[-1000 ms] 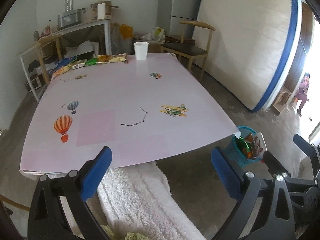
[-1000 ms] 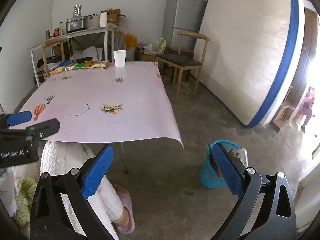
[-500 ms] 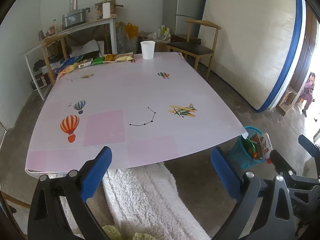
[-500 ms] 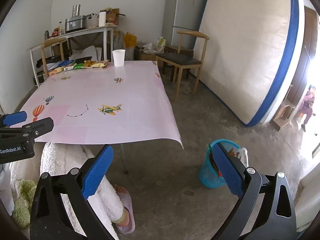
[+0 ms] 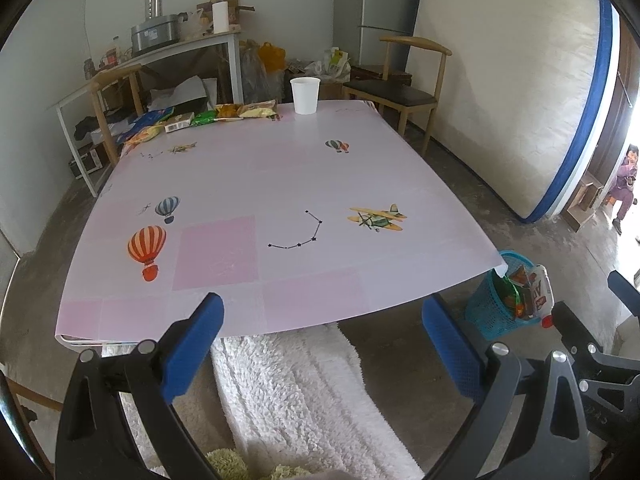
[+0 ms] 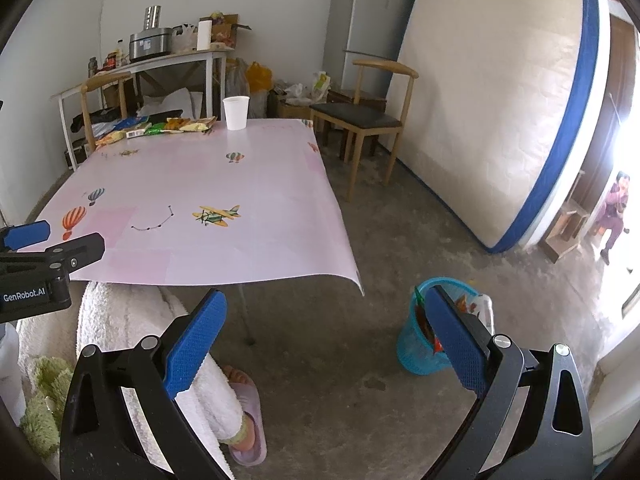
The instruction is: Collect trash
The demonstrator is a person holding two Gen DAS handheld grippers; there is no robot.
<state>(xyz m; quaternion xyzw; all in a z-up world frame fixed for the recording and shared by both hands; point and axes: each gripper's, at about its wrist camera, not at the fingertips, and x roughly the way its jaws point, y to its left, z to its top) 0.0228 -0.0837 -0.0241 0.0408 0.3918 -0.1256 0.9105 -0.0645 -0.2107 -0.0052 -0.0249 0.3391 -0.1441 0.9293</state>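
Beyond both grippers' wide-open ribbed blue fingers (image 5: 192,344), crinkly wrappers (image 5: 224,114), apparently foil, line the glossy table (image 5: 260,176).

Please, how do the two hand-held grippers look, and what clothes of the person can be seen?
Each hand-held gripper, left and right, has a black frame with triangular cut-outs and silver screws, and two fingers with textured blue pads. The left one's side carries white lettering "GenRobot.AI". No cables are visible. The person wears fluffy white clothing and a pale lilac slipper.
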